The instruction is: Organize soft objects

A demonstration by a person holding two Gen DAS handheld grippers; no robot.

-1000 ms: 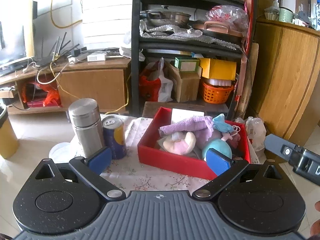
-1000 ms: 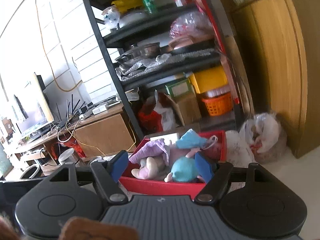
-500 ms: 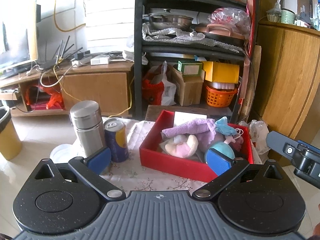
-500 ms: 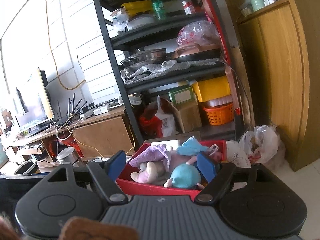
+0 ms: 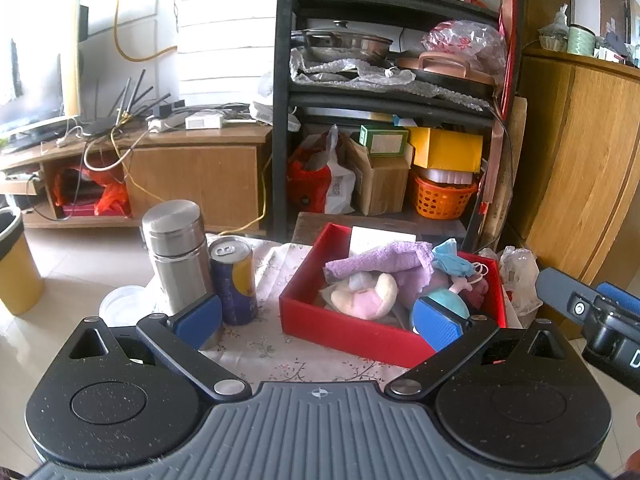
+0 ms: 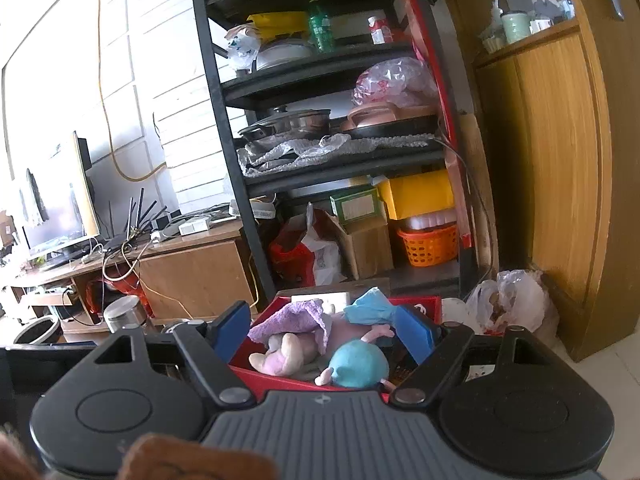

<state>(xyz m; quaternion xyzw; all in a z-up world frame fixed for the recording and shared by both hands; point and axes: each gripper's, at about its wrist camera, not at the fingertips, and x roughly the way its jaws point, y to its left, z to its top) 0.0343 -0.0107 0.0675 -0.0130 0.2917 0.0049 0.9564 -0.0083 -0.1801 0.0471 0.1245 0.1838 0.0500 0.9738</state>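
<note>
Soft toys (image 5: 366, 298) heaped in the red box (image 5: 352, 330), gathered for tidiness.
Left gripper (image 5: 318, 318) and right gripper (image 6: 324, 330) hover spread, empty.

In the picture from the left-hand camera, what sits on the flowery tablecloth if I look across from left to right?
Clear plastic lid → steel thermos → blue and yellow drink can → red box full of soft things, with a purple cloth on top.
</note>
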